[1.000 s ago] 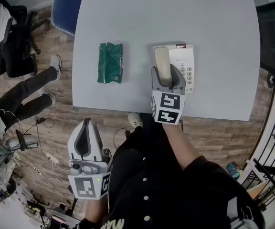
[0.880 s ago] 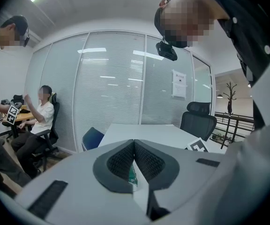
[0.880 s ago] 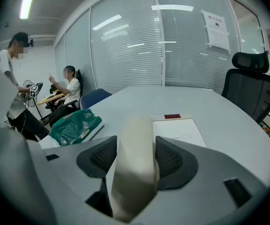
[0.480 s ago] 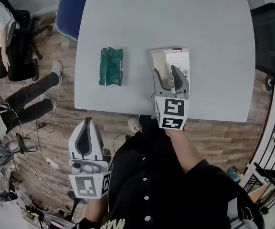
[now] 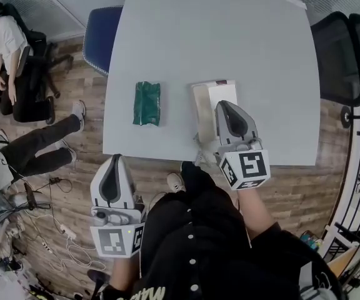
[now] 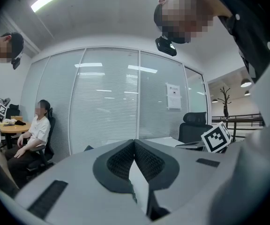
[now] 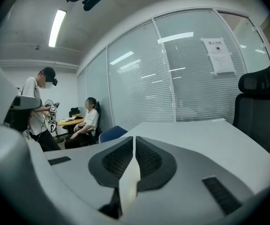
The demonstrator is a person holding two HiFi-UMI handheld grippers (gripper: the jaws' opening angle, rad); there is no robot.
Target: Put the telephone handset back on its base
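The white telephone base (image 5: 220, 92) stands near the grey table's front edge. Its cream handset (image 5: 202, 112) lies along the base's left side, with nothing holding it. My right gripper (image 5: 226, 105) hovers over the base's right part, just right of the handset. Its jaws are closing, the pads have met, and nothing is between them. In the right gripper view its fingertips (image 7: 133, 140) touch over the bare table top, and the phone is out of sight. My left gripper (image 5: 113, 161) hangs shut and empty below the table edge, over the floor.
A green packet (image 5: 147, 103) lies on the table (image 5: 230, 30) left of the phone. A blue chair (image 5: 102, 36) stands at the table's far left corner and a black office chair (image 5: 339, 55) at its right. A seated person (image 5: 5, 55) and cables (image 5: 49, 217) are at the left.
My right gripper let go of the handset, which now rests on the base. It drew back to the right and towards me, and its jaws went from wide apart to shut. The left gripper stayed still.
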